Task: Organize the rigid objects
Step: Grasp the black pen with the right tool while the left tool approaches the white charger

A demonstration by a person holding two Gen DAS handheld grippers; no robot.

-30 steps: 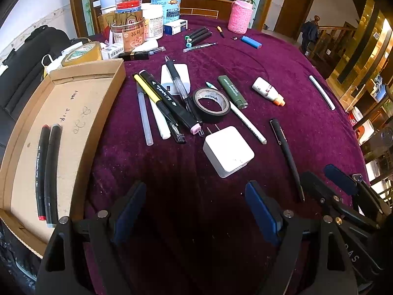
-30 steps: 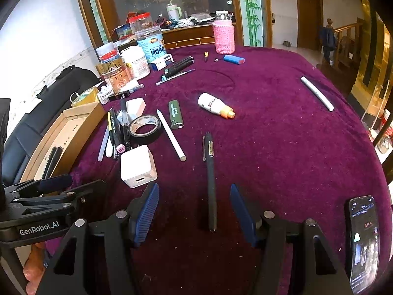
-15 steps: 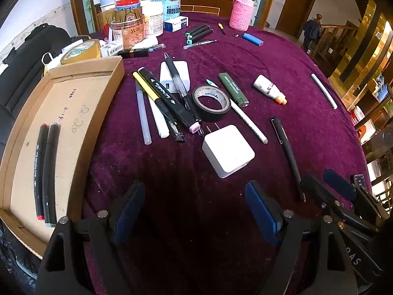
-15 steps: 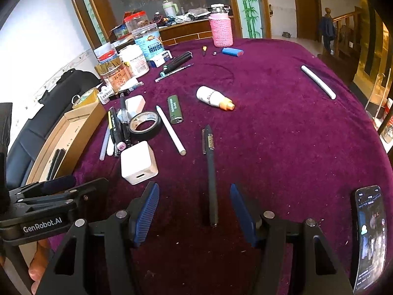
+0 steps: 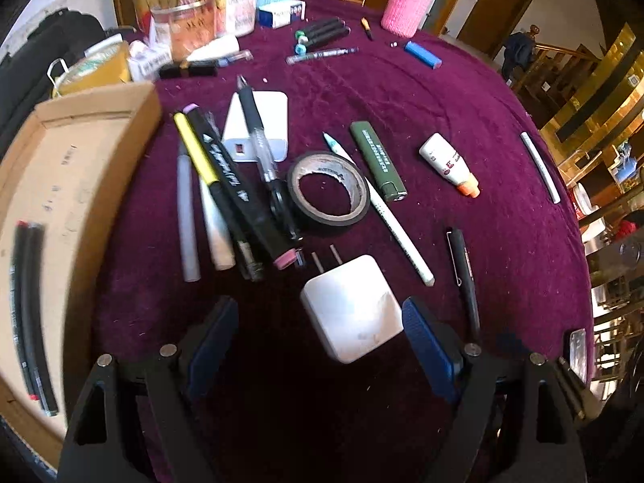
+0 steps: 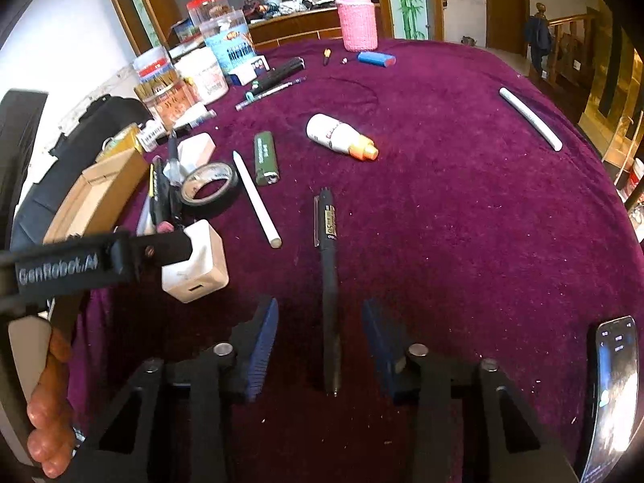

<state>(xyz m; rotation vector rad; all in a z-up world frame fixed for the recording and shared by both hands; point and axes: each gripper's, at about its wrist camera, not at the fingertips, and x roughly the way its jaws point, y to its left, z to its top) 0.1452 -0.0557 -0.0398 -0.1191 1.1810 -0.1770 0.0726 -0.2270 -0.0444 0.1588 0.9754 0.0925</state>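
Purple velvet cloth [image 6: 463,209] covers a round table littered with stationery. Left gripper [image 5: 318,334] has its blue-padded jaws spread wide, with nothing between the pads; the white charger cube [image 5: 352,308] sits just ahead of it, nearer the right-hand pad, prongs pointing away. Beyond the cube: black tape roll [image 5: 328,189], and to its left a bundle of markers and pens [image 5: 225,197] lying side by side, some overlapping. Cardboard tray [image 5: 92,120] sits to the left of this gripper, with two black markers [image 5: 30,314] lying together inside along its near edge. Right gripper [image 6: 320,342] is likewise released, jaws apart, straddling the near end of the black pen [image 6: 329,285], which lies flat on the cloth and points away; pads are not touching it. Ahead of it: white stick [image 6: 256,199], green lighter [image 6: 265,157], white bottle with orange cap [image 6: 340,137]. Phone [image 6: 614,386] lies at far right.
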